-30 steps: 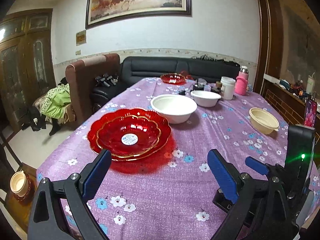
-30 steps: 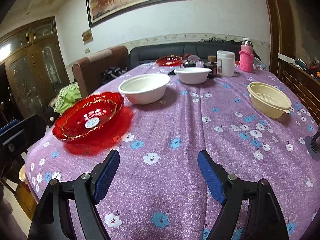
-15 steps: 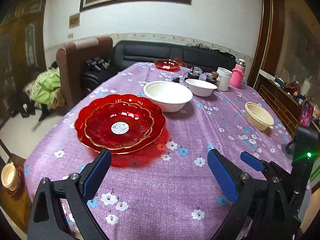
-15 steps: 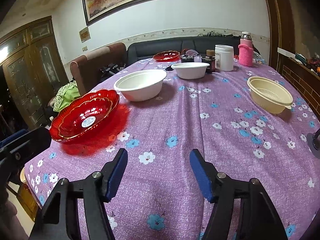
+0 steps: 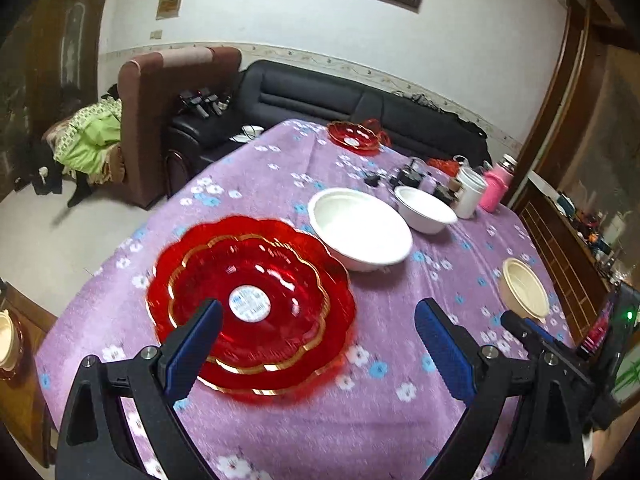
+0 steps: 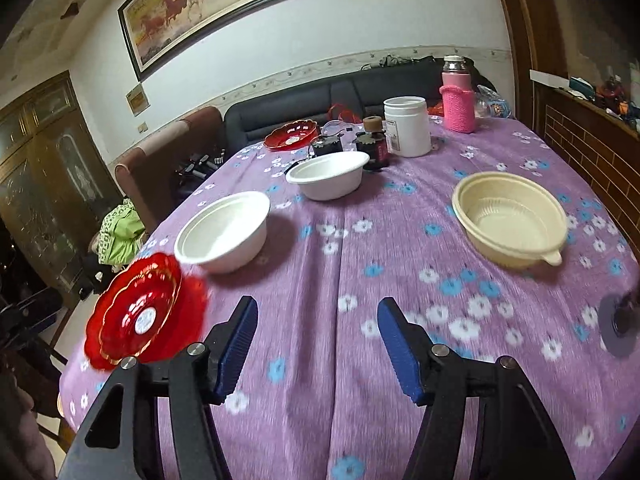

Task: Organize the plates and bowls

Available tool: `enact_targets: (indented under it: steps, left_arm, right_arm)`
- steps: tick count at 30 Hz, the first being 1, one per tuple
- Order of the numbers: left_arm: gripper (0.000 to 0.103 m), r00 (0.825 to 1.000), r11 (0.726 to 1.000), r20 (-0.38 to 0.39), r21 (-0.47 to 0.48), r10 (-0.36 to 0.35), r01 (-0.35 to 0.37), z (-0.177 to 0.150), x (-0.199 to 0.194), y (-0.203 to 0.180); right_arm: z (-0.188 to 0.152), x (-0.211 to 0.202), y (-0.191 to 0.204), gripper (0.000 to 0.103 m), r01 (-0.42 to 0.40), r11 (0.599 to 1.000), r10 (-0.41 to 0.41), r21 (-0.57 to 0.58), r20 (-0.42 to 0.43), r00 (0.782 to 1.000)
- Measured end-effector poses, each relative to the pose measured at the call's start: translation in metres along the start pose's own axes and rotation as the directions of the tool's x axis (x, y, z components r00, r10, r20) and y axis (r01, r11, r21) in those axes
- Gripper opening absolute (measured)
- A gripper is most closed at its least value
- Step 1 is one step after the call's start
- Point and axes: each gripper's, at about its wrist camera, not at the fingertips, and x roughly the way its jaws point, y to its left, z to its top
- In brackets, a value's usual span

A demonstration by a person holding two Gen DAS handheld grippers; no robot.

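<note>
The left gripper is held released, nothing between its blue pads, over the stacked red plates at lower centre. The right gripper is likewise released and empty, its jaws having just narrowed; white bowls are seen at centre left.

Your bench wears matt, napped purple cloth. The red plates look glossy, glassy, gilt-edged; the white bowl matt; the cream bowl smooth plastic.
</note>
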Motion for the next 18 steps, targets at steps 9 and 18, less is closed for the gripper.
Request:
enact_targets:
  steps: [9,18]
  left_arm:
    - [0.096,0.999,1.000,-0.032,-0.017,-0.023,0.022,0.021,0.024,0.003]
    - [0.096,0.992,0.998,-0.113,-0.013,-0.057,0.055,0.010,0.051,-0.003]
  right_arm:
    - [0.069,0.071,-0.030,0.067,-0.013,0.990,0.019,0.139,-0.038,0.999]
    - [0.138,0.180,-0.068,0.067,0.058,0.944,-0.007,0.326,-0.154,0.988]
